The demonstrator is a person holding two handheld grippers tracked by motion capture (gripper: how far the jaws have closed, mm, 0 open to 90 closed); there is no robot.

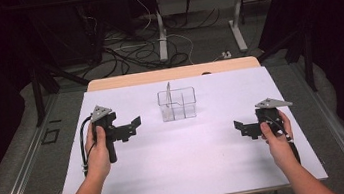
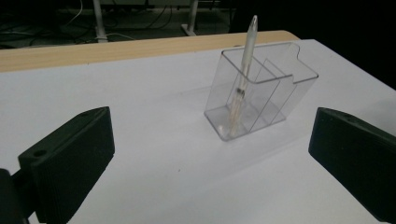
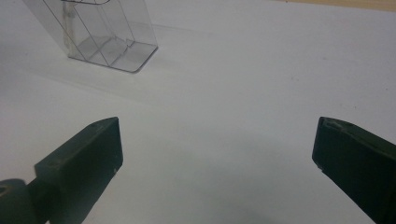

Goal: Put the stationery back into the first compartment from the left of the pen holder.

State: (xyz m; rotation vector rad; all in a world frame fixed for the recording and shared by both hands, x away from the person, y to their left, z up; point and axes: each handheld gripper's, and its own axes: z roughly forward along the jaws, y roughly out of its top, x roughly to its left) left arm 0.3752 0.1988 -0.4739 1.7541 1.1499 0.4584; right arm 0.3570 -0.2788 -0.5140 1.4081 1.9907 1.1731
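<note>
A clear plastic holder [image 1: 177,104] with several compartments stands on the white mat [image 1: 193,155] at the middle back. A slim clear pen [image 1: 169,95] stands upright in its left compartment. My left gripper [image 1: 132,127] sits left of the holder, apart from it, jaws wide open and empty. In the left gripper view the holder [image 2: 261,93] and pen [image 2: 243,74] lie ahead of the open gripper [image 2: 211,154]. My right gripper [image 1: 245,129] rests at the right, also open and empty. In the right gripper view the holder [image 3: 100,32] is far off beyond the gripper [image 3: 217,140].
The mat covers a wooden table whose far edge [image 1: 172,73] shows behind the holder. Beyond it are a dark floor with cables [image 1: 138,51] and white table legs [image 1: 237,28]. Bare mat lies between the two grippers.
</note>
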